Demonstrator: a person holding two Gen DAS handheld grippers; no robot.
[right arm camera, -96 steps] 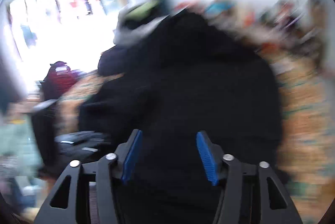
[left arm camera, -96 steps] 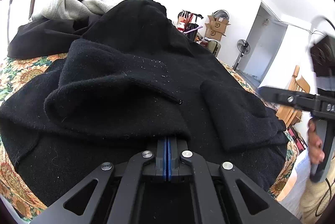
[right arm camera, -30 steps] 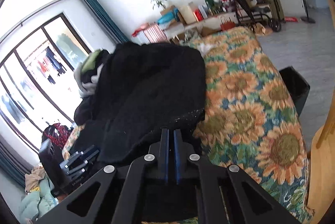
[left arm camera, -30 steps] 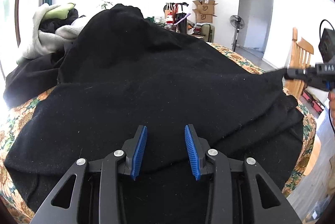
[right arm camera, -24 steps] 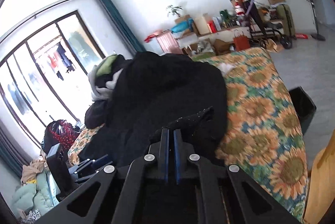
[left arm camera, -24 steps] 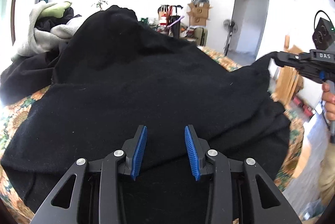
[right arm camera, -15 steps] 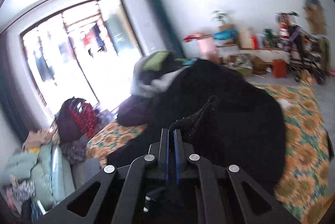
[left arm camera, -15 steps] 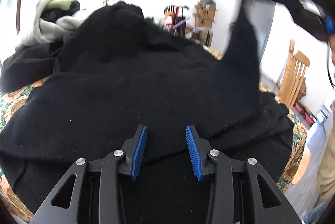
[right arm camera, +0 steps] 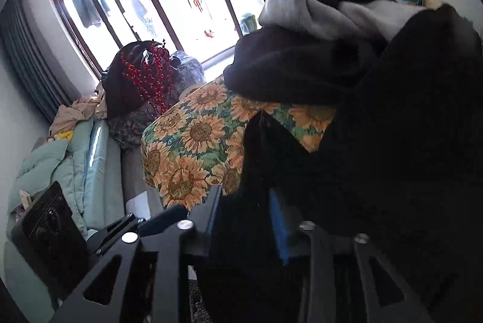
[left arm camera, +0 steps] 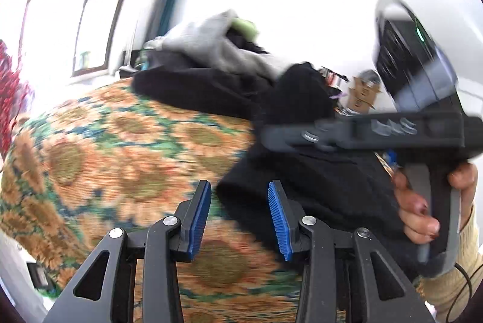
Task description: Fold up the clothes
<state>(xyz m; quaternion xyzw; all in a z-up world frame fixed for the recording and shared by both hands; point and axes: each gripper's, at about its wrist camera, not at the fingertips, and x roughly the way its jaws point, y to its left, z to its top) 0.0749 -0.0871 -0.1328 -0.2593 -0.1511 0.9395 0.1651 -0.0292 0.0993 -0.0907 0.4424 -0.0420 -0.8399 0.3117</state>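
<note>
Left wrist view: my left tool gapes wide over the sunflower tabletop; my right tool stands parted around the black garment; no writing is readable.

A black fleece garment is heaped in folds on the sunflower-print cloth, one flap doubled over.

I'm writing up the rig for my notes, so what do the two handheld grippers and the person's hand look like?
Both are matte black frames with triangular cutouts, silver screws and ribbed blue finger pads, as on the left gripper. The right gripper, seen from the side, has a grey pistol-style handle, a black box on top with a green light, and a black cable below. The hand has dark red nail polish and a cream knit sleeve.
</note>
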